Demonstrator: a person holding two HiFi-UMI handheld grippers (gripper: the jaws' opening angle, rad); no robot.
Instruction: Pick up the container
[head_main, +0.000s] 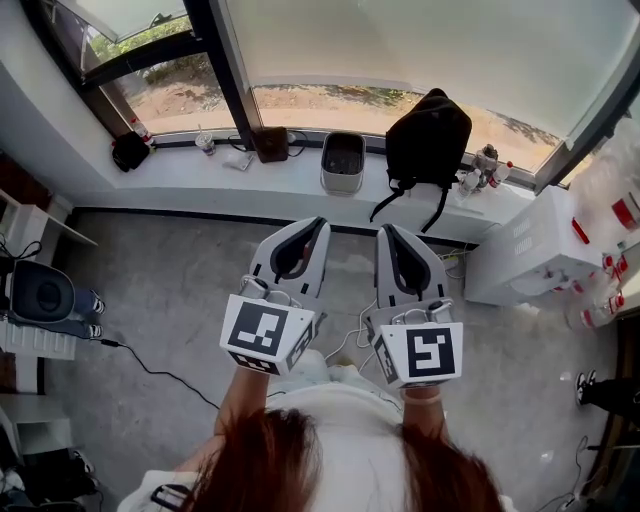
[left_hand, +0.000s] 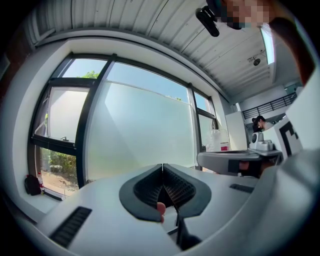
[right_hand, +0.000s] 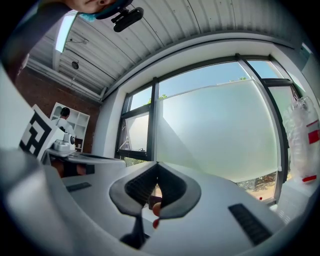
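Note:
A pale container (head_main: 343, 162) with a dark opening stands on the white windowsill (head_main: 190, 175), straight ahead of both grippers and some way beyond them. My left gripper (head_main: 319, 223) and right gripper (head_main: 382, 231) are held side by side above the grey floor, pointing level at the window. Both are shut with nothing between the pads. In the left gripper view the left gripper (left_hand: 162, 167) has its dark pads pressed together against a frosted pane. The right gripper (right_hand: 157, 165) looks the same in its own view. Neither gripper view shows the container.
A black backpack (head_main: 428, 140) leans on the sill just right of the container. A cup (head_main: 205, 142), a brown box (head_main: 270, 143) and a dark pouch (head_main: 130, 150) sit further left. A white cabinet (head_main: 530, 250) stands at right. Cables (head_main: 150, 370) cross the floor.

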